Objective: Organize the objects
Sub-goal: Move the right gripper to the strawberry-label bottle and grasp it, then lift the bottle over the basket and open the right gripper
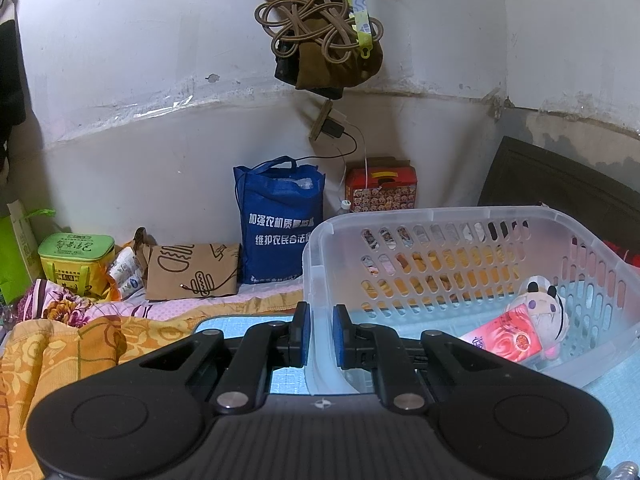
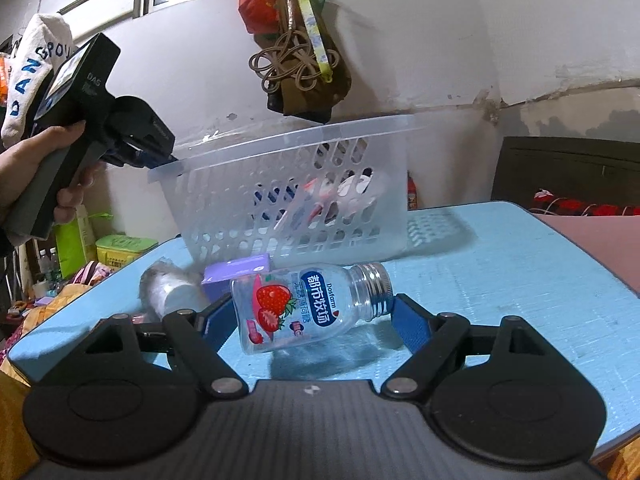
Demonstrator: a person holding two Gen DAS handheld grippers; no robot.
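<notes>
Left wrist view. Left gripper [image 1: 320, 336] closed down on the near-left corner rim of the clear plastic basket [image 1: 436, 216], blue pads [image 1: 301, 334] either side of the wall, one outside, one inside; only the thin wall between them. Basket sits at 1–3 o'clock from the pads, tipped so its open side faces the camera. Probable reason for the grip: steadying or tilting the basket so items go in easily. Inside, at 3 o'clock: a panda plush [image 1: 544, 308] resting against a red-and-pink packet [image 1: 506, 338], both on the basket floor. Light-blue table [image 1: 236, 322] under the rim. Behind, at 11–12 o'clock: blue tote bag [image 1: 280, 220] against the wall.

Right wrist view. Right gripper [image 2: 310, 320] spread wide, holding nothing; fingers flank a clear strawberry-label bottle [image 2: 304, 306] lying on its side on the table [image 2: 520, 280], silver cap [image 2: 374, 288] towards 2 o'clock. Left pad near or touching the bottle base; right pad just beside the cap; contact cannot be confirmed. Wide opening suits a lengthwise grasp, base to cap. At 10–11 o'clock of the bottle: purple box [image 2: 236, 276] and a white fluffy roll [image 2: 172, 290], both outside the basket. Basket [image 2: 292, 184] at 12 o'clock, visibly tilted, lifted at its left corner by the left gripper [image 2: 160, 158]. Judged step: closing on the bottle for transfer into the basket. Risk: round smooth bottle rolling or slipping out.
</notes>
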